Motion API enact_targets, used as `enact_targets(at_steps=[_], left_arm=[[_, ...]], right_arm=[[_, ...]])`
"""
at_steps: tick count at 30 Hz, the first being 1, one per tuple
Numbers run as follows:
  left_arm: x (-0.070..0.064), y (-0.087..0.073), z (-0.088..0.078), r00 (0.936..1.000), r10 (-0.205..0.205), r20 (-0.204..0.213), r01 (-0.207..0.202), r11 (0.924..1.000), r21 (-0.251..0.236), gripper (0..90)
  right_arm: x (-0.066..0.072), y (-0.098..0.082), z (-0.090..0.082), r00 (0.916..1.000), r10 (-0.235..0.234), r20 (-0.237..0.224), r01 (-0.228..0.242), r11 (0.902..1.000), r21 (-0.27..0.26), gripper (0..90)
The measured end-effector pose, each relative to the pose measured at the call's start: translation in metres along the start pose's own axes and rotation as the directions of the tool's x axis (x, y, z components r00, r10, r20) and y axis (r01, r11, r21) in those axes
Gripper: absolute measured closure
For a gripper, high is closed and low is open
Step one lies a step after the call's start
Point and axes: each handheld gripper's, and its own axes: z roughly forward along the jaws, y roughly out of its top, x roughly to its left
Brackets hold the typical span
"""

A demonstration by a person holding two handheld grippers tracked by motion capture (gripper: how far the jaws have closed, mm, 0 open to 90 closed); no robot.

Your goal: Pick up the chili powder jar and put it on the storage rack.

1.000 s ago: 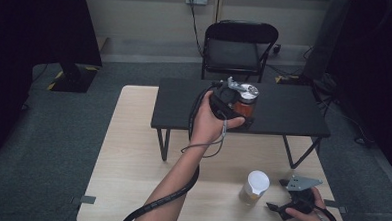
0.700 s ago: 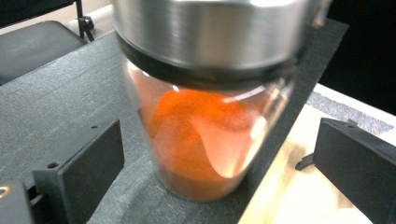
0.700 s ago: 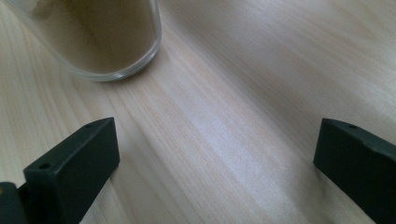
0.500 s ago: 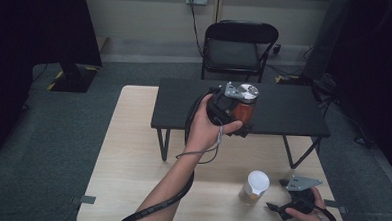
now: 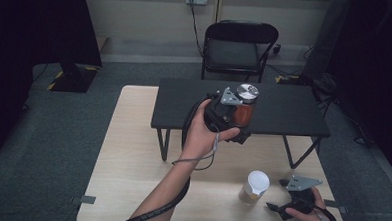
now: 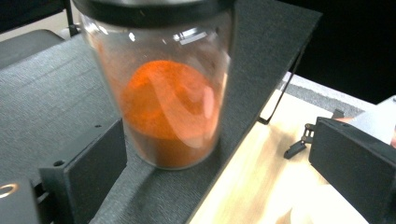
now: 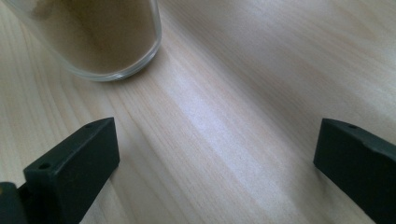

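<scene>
The left gripper (image 6: 219,154) has its jaws spread, closing slightly, around the orange-powder jar (image 6: 163,102) without touching; the right gripper (image 7: 215,172) rests with its jaws spread beside the tan-powder jar (image 7: 102,37)

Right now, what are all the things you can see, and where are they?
Jar of orange powder: one, clear glass, silver lid, on the black shelf, between the left gripper's jaws.
Jar of tan powder: one, white lid, on the wooden table near the right gripper.
Black shelf: one, low, standing on the table.
Wooden table: one, light wood.
Folding chair: one, black, behind the table.
Left gripper: black, jaws apart around the orange jar.
Right gripper: black, open, resting on the table.
</scene>
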Motion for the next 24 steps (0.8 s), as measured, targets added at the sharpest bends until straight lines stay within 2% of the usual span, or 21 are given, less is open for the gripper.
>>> enact_targets(at_steps=[10, 24], left_arm=[[-0.004, -0.007, -0.005, 0.9997, 0.012, 0.019, -0.012, 0.9998, -0.018, 3.5], [-0.007, -0.024, -0.002, 0.9960, 0.033, 0.083, -0.030, 0.9988, -0.039, 3.7]], right_arm=[[0.000, 0.000, 0.000, 1.0000, 0.000, 0.000, 0.000, 1.0000, 0.000, 0.0], [0.000, 0.000, 0.000, 1.0000, 0.000, 0.000, 0.000, 1.0000, 0.000, 0.0]])
